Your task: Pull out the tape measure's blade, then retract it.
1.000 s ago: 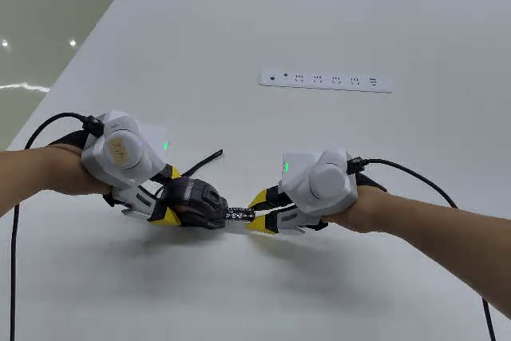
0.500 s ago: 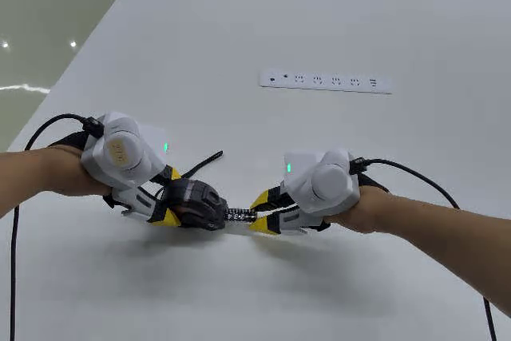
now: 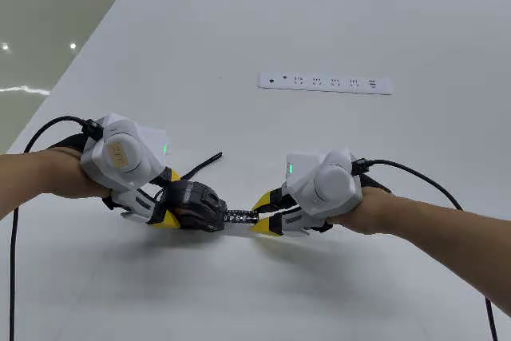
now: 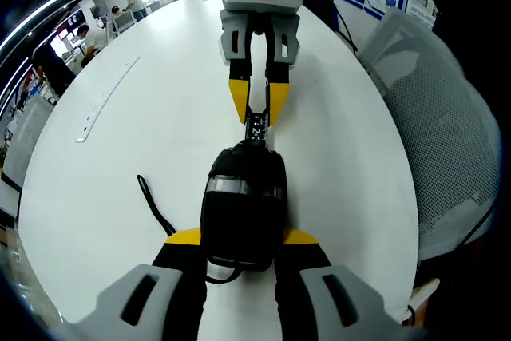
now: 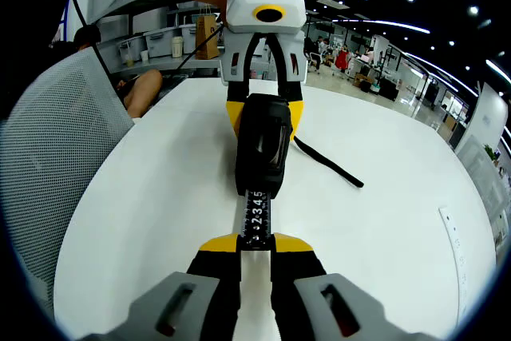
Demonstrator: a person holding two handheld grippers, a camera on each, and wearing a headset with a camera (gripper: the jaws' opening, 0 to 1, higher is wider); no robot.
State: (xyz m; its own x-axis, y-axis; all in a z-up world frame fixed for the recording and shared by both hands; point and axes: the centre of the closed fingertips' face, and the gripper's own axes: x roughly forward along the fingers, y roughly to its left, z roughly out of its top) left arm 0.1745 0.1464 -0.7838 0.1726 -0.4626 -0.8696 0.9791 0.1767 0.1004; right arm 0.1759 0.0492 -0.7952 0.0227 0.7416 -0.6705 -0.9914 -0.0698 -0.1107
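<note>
A black tape measure (image 3: pixel 194 204) lies low over the white table (image 3: pixel 319 21), held between the yellow-tipped fingers of my left gripper (image 3: pixel 168 198), which is shut on its case (image 4: pixel 242 205). A short length of numbered blade (image 3: pixel 239 216) sticks out to the right. My right gripper (image 3: pixel 264 212) is shut on the blade's end (image 5: pixel 255 221). In the right gripper view the case (image 5: pixel 263 143) stands just ahead, with its black wrist strap (image 5: pixel 329 164) trailing on the table. The two grippers face each other, a few centimetres apart.
A white power strip (image 3: pixel 325 82) lies on the table beyond the grippers. Black cables (image 3: pixel 431 187) run back from both grippers along the person's arms. A grey mesh chair (image 4: pixel 435 125) stands by the table edge.
The right gripper has drawn slightly to the right with the blade end, so a little more blade shows between the case and its fingers. The left gripper holds still.
</note>
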